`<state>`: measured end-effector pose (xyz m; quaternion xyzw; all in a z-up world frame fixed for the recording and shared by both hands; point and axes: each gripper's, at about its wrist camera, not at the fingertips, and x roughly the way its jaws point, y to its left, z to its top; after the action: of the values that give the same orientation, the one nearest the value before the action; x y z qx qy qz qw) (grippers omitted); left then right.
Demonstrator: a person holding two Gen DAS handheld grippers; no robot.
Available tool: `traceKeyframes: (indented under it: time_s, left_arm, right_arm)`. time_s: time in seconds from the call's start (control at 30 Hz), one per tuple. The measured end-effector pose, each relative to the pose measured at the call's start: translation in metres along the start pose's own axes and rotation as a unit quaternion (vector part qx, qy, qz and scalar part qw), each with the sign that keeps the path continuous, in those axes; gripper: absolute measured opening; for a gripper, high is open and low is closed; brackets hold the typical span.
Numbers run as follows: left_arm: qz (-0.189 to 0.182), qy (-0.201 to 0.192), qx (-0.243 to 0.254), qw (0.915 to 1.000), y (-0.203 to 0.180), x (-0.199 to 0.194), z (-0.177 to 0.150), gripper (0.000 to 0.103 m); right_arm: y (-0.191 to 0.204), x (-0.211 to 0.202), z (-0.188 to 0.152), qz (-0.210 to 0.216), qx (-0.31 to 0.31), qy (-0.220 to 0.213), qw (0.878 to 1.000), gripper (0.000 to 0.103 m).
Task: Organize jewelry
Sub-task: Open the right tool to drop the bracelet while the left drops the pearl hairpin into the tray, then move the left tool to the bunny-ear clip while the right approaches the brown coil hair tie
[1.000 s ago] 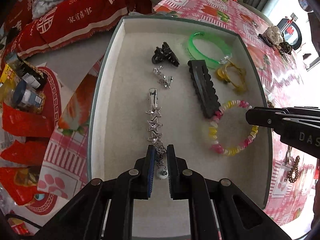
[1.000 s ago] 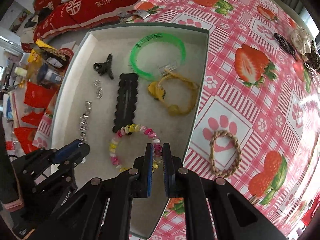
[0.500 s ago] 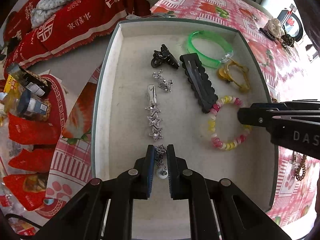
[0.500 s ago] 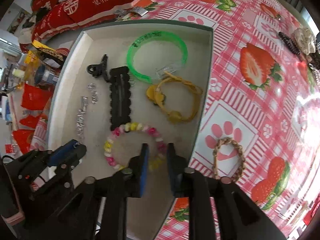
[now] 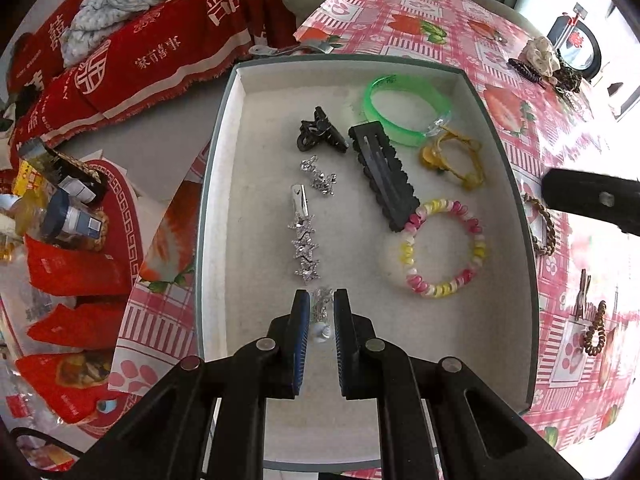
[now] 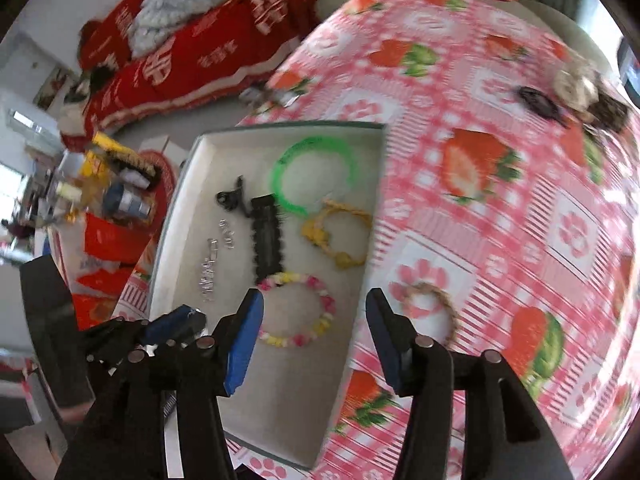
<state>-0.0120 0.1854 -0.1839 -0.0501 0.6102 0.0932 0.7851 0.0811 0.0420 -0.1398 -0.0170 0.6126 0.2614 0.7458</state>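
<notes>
Materials in the tray, centre of the frame

The tray (image 5: 218, 168) lining is looking matt and slightly grainy; the green bangle (image 5: 406, 110) is shining like translucent plastic, the star clip (image 5: 304, 240) is glittering like metal, and the tablecloth (image 5: 500, 80) at right is looking glossy.

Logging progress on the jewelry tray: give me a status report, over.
Left claw shut on silver chain over tray. Right claw open, jaws just opened, empty. Bead bracelet lies in tray. Nothing in the way.

a home: strawberry tablecloth (image 5: 420, 20), red blanket w/ chinese characters (image 5: 168, 36), snack packets (image 5: 72, 272) nearby.
</notes>
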Motion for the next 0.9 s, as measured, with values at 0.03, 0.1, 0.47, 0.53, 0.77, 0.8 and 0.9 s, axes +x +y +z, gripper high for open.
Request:
traceKeyframes:
  time_s: [0.03,0.1,0.47,0.53,0.77,0.8,0.9]
  left_arm:
    - [0.0,0.0,0.002,1.0,-0.001,0.0,0.001,0.019]
    - [0.001,0.001,0.006,1.0,-0.004,-0.001,0.002,0.019]
    - [0.027,-0.02,0.028,0.999,-0.021,-0.014,0.006,0.103]
    - [0.028,-0.019,0.032,0.9989,-0.025,-0.015,0.008,0.103]
    - [0.026,-0.033,0.066,0.997,-0.055,-0.027,0.015,0.103]
    - [0.023,-0.035,0.071,0.9966,-0.061,-0.029,0.016,0.103]
    - [0.006,-0.037,0.09,0.9952,-0.079,-0.032,0.019,0.103]
  right_arm:
    - [-0.011,-0.006,-0.005,-0.006,0.016,-0.004,1.0,0.06]
    - [-0.03,-0.014,-0.014,-0.017,0.041,-0.008,0.999,0.06]
    - [-0.117,-0.031,-0.064,-0.062,0.139,0.009,0.988,0.06]
    - [-0.129,-0.035,-0.071,-0.067,0.152,0.007,0.986,0.06]
    - [-0.165,-0.048,-0.1,-0.084,0.199,0.011,0.976,0.067]
    - [-0.169,-0.05,-0.103,-0.085,0.203,0.011,0.976,0.067]
    - [-0.177,-0.055,-0.115,-0.088,0.215,0.012,0.973,0.067]
